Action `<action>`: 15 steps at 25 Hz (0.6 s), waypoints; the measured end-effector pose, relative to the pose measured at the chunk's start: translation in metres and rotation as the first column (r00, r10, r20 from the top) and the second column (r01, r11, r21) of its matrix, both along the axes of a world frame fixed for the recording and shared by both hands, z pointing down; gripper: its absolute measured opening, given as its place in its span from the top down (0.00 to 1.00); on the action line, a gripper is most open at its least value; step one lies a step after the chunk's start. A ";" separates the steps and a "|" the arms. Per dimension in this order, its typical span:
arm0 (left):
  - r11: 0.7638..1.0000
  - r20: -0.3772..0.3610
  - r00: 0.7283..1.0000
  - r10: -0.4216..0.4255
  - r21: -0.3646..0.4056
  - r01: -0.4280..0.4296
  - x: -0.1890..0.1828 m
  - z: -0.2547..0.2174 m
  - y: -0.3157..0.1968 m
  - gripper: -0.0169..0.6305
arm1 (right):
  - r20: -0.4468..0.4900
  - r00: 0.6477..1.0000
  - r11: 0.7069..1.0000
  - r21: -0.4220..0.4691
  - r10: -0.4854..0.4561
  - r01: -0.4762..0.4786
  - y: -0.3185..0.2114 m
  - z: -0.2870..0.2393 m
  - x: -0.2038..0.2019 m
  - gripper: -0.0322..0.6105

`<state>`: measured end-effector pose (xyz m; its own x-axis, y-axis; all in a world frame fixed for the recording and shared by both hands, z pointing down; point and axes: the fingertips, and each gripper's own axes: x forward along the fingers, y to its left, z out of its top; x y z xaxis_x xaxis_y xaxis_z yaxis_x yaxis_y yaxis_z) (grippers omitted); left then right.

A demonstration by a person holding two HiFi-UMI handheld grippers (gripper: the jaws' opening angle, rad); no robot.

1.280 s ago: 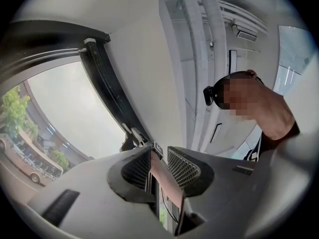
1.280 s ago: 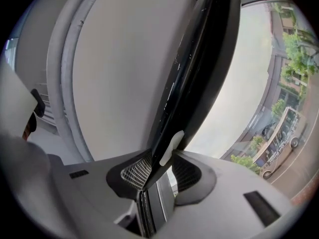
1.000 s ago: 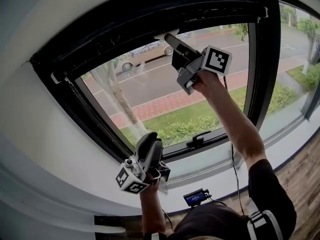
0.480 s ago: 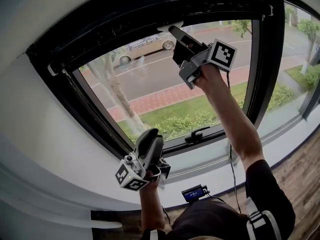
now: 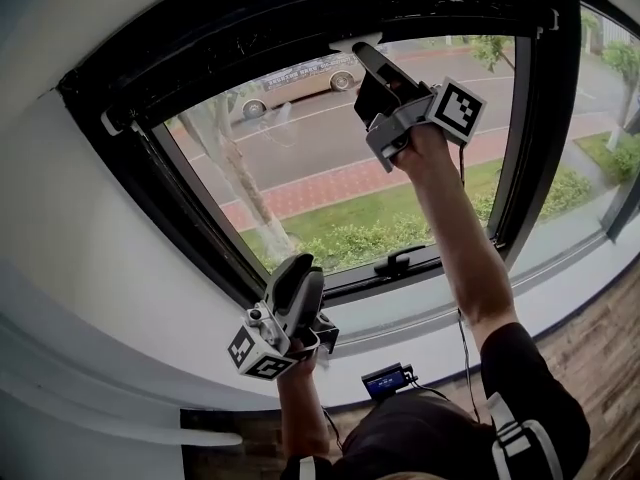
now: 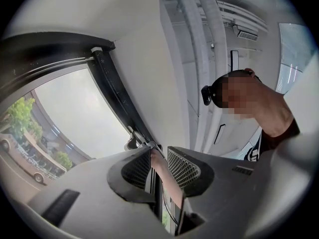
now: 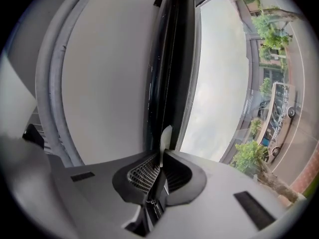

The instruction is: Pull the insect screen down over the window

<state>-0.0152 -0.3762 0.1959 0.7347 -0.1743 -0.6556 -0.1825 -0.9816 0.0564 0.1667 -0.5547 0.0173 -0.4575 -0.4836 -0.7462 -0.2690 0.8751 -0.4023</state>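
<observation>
The insect screen is rolled up in the black housing [image 5: 300, 13] along the window's top. From it hangs a small white pull tab [image 5: 347, 44]. My right gripper [image 5: 366, 56] is raised to it. Its jaws have just been closing, and in the right gripper view they are shut on the thin white tab [image 7: 166, 135], which stands up between the pads [image 7: 149, 171] of the right gripper [image 7: 162, 159]. My left gripper [image 5: 300, 270] is low by the frame's bottom left corner. In the left gripper view the left gripper [image 6: 159, 156] is open and holds nothing.
The black window frame [image 5: 535, 138] surrounds the pane, with a latch handle [image 5: 398, 261] on its lower rail. A white sill [image 5: 420, 318] runs below. A small device with a blue screen [image 5: 385, 378] sits near the person's head. A street, trees and a car [image 5: 305, 73] lie outside.
The right gripper's jaws have drawn together round the white tab at the window's top, and its wrist has rolled a little. The left gripper holds much the same place.
</observation>
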 end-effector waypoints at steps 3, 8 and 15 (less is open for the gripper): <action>1.000 0.008 1.000 -0.019 0.024 0.018 -0.008 0.005 -0.001 0.82 | 0.012 1.000 1.000 0.002 -0.007 0.007 0.000 0.003 0.000 0.91; 1.000 0.007 1.000 -0.026 0.019 0.025 -0.013 0.002 0.000 0.82 | 0.023 0.999 1.000 -0.001 -0.023 0.023 0.002 0.010 -0.002 0.91; 0.999 0.014 0.999 -0.034 0.011 0.034 -0.016 0.002 -0.001 0.82 | 0.051 0.999 1.000 -0.013 -0.007 0.008 0.002 0.040 0.001 0.91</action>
